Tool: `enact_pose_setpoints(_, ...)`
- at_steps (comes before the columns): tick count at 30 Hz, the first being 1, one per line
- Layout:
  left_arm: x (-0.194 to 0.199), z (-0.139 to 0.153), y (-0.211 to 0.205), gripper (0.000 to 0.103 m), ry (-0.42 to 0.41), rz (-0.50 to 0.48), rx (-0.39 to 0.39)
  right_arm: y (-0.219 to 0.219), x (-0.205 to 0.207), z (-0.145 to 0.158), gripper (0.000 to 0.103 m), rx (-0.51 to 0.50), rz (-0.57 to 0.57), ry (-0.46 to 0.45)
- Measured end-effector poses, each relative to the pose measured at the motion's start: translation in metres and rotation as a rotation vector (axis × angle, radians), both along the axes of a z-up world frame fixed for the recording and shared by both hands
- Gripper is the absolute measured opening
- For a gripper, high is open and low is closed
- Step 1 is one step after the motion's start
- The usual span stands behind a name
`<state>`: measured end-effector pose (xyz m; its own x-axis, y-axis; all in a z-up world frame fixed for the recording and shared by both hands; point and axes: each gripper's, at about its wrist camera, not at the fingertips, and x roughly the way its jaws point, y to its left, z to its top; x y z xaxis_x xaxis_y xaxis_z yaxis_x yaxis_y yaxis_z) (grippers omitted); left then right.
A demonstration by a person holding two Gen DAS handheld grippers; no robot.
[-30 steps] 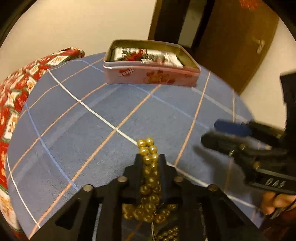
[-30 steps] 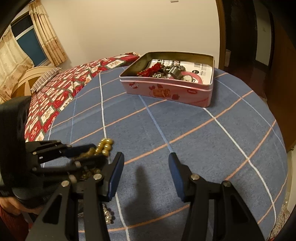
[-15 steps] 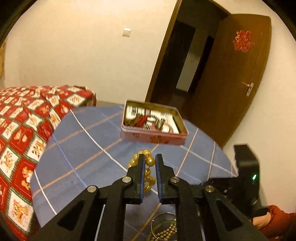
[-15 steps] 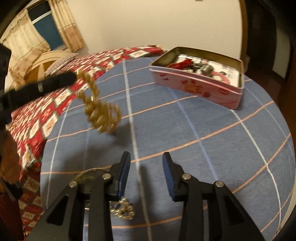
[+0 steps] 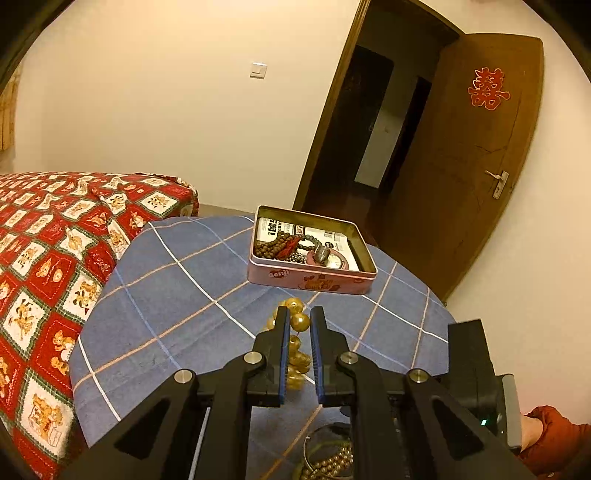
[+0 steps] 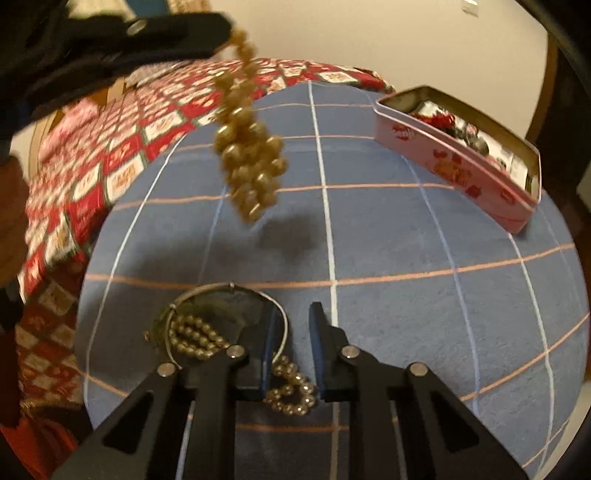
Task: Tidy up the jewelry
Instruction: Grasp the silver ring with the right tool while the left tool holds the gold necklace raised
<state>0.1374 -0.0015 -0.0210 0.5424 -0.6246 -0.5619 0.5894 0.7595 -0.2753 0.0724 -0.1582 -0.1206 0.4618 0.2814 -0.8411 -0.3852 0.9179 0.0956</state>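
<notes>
My left gripper [image 5: 297, 322] is shut on a strand of large gold beads [image 5: 298, 323], held up clear of the table. From the right wrist view the strand [image 6: 251, 166] dangles in a bunch from the left gripper's fingertips [image 6: 218, 31]. My right gripper [image 6: 295, 325] points down at the table with its jaws closing. A thin silver bangle [image 6: 229, 286] runs beside its left pad, and a small gold bead bracelet [image 6: 291, 393] lies between the fingers; no pad presses on either. An open pink tin [image 5: 312, 275] [image 6: 454, 173] with jewelry inside stands at the far side.
The round table wears a blue checked cloth [image 5: 177, 295] [image 6: 406, 240]. A bed with a red patterned quilt [image 5: 48, 236] adjoins it on the left. A brown door [image 5: 461, 166] stands open behind the tin. More gold beads [image 6: 192, 338] lie inside the bangle.
The left gripper has lifted the gold bead strand off the table. The right gripper has moved over the bangle and small bracelet, and its jaws have narrowed.
</notes>
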Motion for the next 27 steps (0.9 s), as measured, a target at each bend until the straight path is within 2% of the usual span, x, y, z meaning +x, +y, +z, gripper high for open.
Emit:
enact_pose_setpoints(4, 0.0, 0.001, 0.001, 0.01, 0.0, 0.005, -0.005, 0.002, 0.002, -0.004, 0.022, -0.011, 0.019, 0.02)
enact_pose_setpoints(9, 0.0, 0.001, 0.002, 0.01, 0.0, 0.006, -0.001, 0.014, 0.006, -0.004, 0.024, -0.071, 0.081, 0.002)
enact_pose_setpoints(11, 0.0, 0.001, 0.002, 0.01, 0.001, 0.007, -0.002, 0.017, 0.005, -0.003, 0.019, -0.098, 0.107, -0.004)
enact_pose_setpoints(13, 0.001, 0.001, 0.004, 0.01, 0.0, 0.01, -0.001, 0.017, 0.004, -0.003, 0.009, -0.108, 0.127, 0.003)
enact_pose_setpoints(15, 0.001, 0.0, 0.005, 0.01, 0.001, 0.012, -0.002, 0.015, 0.004, -0.002, 0.007, -0.108, 0.131, 0.013)
enact_pose_setpoints(21, 0.006, -0.003, 0.003, 0.01, 0.013, 0.016, 0.003, -0.018, 0.018, 0.011, 0.005, -0.014, 0.026, -0.002)
enact_pose_setpoints(27, 0.012, 0.003, -0.006, 0.01, -0.001, 0.004, 0.004, -0.062, 0.049, 0.053, 0.005, 0.026, -0.128, -0.093)
